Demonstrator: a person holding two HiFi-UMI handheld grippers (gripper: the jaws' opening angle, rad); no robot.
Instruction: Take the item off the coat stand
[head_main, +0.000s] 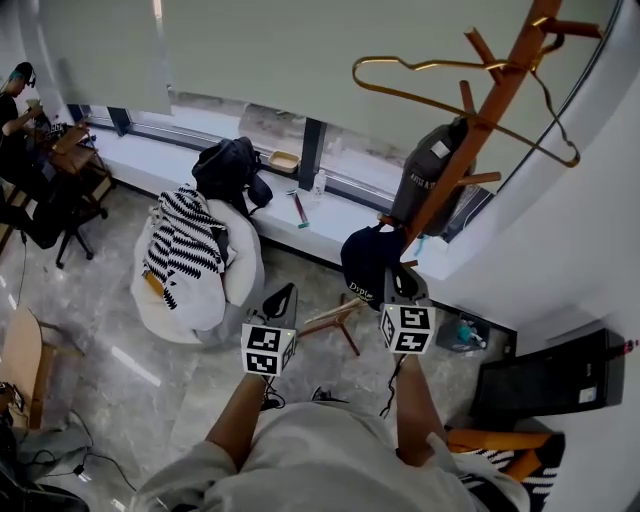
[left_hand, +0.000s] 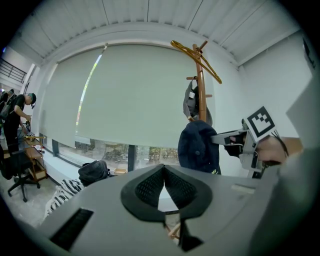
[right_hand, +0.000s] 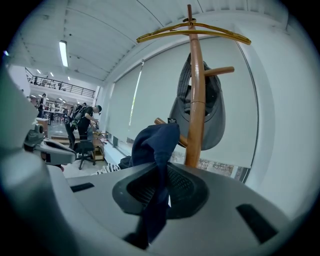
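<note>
Navy cloth cap (right_hand: 155, 142): the item to come off

- Place: draped over a low peg (right_hand: 158, 120) of the wooden coat stand (right_hand: 196, 115), with 1 fold of cloth trailing down toward the person. In the head view the cap (head_main: 368, 265) sits at the foot of the slanting post (head_main: 470, 150).
- Bearing from the tool: straight ahead of the right gripper (right_hand: 163, 175) and slightly above it, with the post directly behind the cap.
- Right gripper: jaws clamped on the trailing fold. The cloth passes between the pads and hangs out below them. It is the nearer of the 2 tools and the only 1 touching the cap.
- Left gripper (left_hand: 163, 170): jaw tips together with nothing between them. It is held beside the right gripper (head_main: 400, 283), to the left of the cap (left_hand: 198, 147) and apart from it.
- Peg axis: slants up and away from the post, its bare tip showing at the cap's upper left in the right gripper view. Judged, the cap must go up and out along that slant, away from the post. A straight pull back toward the person would likely drag the crown against the peg.
- Also on the stand: a grey bag (right_hand: 212, 107) on a higher peg and a gold hanger (right_hand: 192, 31) at the top, both clear of the grip
</note>
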